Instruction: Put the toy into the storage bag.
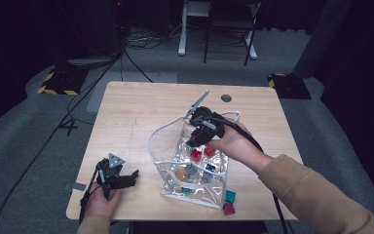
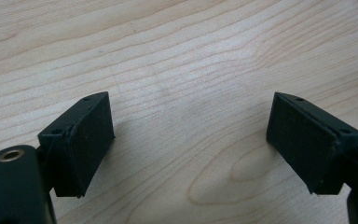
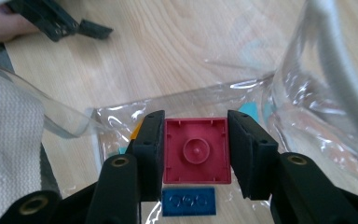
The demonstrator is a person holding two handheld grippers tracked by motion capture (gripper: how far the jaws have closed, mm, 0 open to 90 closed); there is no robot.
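A clear plastic bag [image 1: 161,141] with white trim stands open on the wooden table [image 1: 126,107], with several coloured bricks inside. My right gripper [image 1: 193,143] reaches into the bag's mouth from the right. In the right gripper view its jaws [image 3: 196,149] are shut on a red square brick [image 3: 196,150], hollow underside toward the camera. Below it a blue brick [image 3: 189,201] lies on the bag's floor. My left gripper [image 1: 128,178] rests low over the table's front left corner. In the left gripper view its pads [image 2: 191,140] stand wide apart over bare wood.
A teal brick [image 1: 230,196] and a magenta brick [image 1: 229,209] lie outside the bag near the table's front edge. The table has a round hole [image 1: 226,98] at the back right. The bag's white strap [image 3: 18,144] hangs close on the left of the right gripper view.
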